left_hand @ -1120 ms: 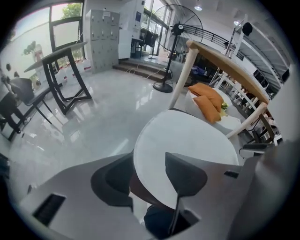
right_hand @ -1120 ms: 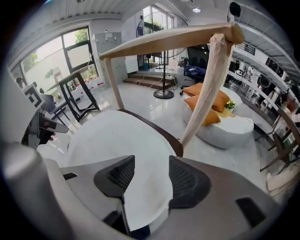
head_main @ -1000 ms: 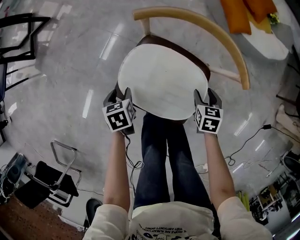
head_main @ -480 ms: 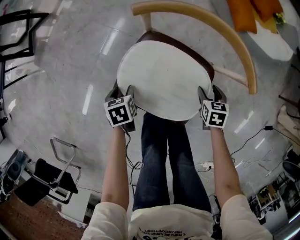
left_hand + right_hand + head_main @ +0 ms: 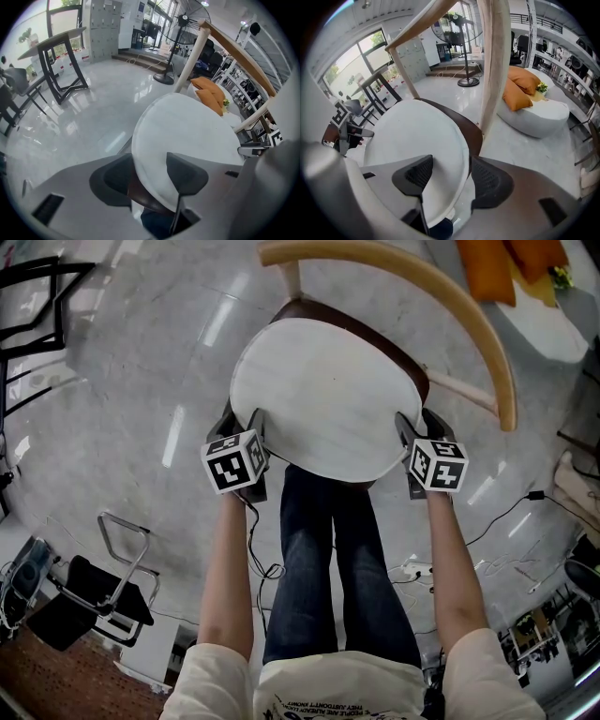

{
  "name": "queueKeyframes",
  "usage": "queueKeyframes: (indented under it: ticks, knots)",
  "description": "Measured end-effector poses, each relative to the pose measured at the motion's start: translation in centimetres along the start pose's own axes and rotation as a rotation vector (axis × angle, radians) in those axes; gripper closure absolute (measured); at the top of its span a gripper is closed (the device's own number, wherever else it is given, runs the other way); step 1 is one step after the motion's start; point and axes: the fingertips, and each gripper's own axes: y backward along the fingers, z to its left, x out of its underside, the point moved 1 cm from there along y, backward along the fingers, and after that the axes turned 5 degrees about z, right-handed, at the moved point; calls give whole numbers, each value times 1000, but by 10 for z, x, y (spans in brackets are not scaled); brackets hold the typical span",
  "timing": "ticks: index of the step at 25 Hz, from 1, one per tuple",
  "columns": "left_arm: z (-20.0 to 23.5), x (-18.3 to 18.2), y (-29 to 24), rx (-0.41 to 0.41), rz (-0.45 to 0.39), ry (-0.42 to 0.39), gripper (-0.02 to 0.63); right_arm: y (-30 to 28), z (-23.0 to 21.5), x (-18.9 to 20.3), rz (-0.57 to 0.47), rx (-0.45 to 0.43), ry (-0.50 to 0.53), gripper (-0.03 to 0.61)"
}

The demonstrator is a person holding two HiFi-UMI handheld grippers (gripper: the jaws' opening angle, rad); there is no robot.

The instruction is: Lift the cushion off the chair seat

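A round white cushion [image 5: 323, 399] lies on the dark brown seat [image 5: 380, 332] of a wooden chair with a curved pale backrest [image 5: 450, 296]. My left gripper [image 5: 242, 420] is at the cushion's left edge and my right gripper [image 5: 419, 423] at its right edge. In the left gripper view the jaws of the left gripper [image 5: 150, 173] stand wide, one pad over the cushion [image 5: 187, 131], the other beside the seat's rim [image 5: 140, 197]. In the right gripper view the right gripper [image 5: 453, 180] likewise straddles the rim of the cushion [image 5: 417, 136], its jaws wide apart.
My legs [image 5: 328, 549] stand against the seat's front. Orange pillows on a white pouf [image 5: 525, 287] lie at the far right. A black folding chair [image 5: 103, 596] is at the near left, a black table frame [image 5: 37, 296] at the far left, and cables [image 5: 506, 521] trail on the floor.
Both grippers have sunk a little at the cushion's sides, and the right one has drifted to the right. The cushion rests on the seat.
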Motion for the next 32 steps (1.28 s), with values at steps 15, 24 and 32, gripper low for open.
queueKeyframes:
  ticks: [15,24,32]
  knots:
    - [-3,5,-2,59,27,1,430,4,12,3,5,86,44,389]
    - [-9,2,19,15,-13,-26,549,25,10,-2,-15,152,58,535]
    - [-19,6,65,-6,-41,-56,555,75,27,-10,-78,167,65,540]
